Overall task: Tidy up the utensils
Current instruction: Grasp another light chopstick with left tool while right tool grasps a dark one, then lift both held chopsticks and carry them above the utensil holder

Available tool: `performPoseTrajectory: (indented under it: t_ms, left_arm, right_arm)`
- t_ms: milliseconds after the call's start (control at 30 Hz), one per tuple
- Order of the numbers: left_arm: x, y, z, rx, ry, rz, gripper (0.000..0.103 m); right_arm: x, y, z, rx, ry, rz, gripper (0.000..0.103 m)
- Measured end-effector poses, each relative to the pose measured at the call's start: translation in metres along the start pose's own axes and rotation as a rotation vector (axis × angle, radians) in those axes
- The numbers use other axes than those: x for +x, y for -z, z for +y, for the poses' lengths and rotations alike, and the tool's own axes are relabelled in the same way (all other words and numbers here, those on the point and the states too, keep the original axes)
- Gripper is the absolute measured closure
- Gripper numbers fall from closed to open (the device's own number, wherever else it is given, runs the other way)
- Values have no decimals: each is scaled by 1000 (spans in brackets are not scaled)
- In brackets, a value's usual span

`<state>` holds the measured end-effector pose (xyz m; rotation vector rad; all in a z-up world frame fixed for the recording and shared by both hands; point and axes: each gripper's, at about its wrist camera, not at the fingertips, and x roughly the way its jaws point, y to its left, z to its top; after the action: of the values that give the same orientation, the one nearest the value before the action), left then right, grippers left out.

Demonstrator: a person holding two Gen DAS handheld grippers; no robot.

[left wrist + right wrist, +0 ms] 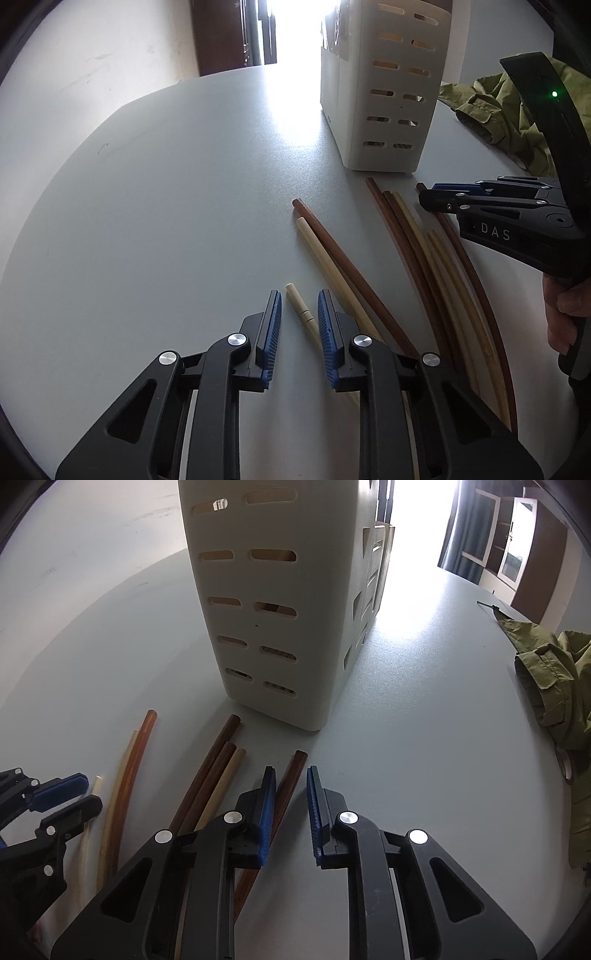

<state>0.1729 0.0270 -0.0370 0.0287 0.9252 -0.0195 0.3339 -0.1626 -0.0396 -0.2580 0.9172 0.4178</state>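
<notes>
Ahead of the open left gripper [299, 325] and the open right gripper [290, 805], both empty, the chopsticks [424, 258] lay loose before the white holder [384, 103], so most sorting was probably left.

Loads of bare table [166, 206] is sitting open left of the white caddy [384, 92], so that side is passing easy. In front of the caddy, loose chopsticks [417, 254] are cluttering the approach (some nearly touching its base), and a green jacket [550, 686] is hogging its right.
</notes>
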Motion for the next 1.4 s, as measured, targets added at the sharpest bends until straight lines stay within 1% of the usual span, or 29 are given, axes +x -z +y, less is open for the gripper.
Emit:
performPoseTrajectory:
  t_ms: [67,200,367,567,633,867,1067,1233,1400]
  left_arm:
    - [1,-1,0,6,-7,-4,93]
    - [2,-2,3,-7,-1,-3,98]
    - [2,-2,6,-21,20,-5,99]
    - [-8,-6,6,-29,21,-40,99]
    - [-12,-8,7,-34,20,-57,99]
    - [-35,-21,6,-48,29,-138,99]
    - [-54,-35,0,-41,25,-195,99]
    - [-65,-44,-1,-44,24,-230,99]
    - [-76,-51,-8,-25,13,-259,99]
  right_arm:
    - [0,0,0,-1,-1,-2,90]
    - [1,-1,-3,11,-8,-4,94]
    - [-5,1,-1,14,-34,-14,95]
    - [-16,0,2,14,-36,-47,95]
    - [-21,-1,0,26,-49,-59,95]
    - [-47,-8,-3,40,-67,-139,95]
    - [-66,-13,-6,43,-62,-193,95]
    - [-86,-14,-6,24,-47,-252,95]
    - [-99,-17,-7,15,-34,-284,95]
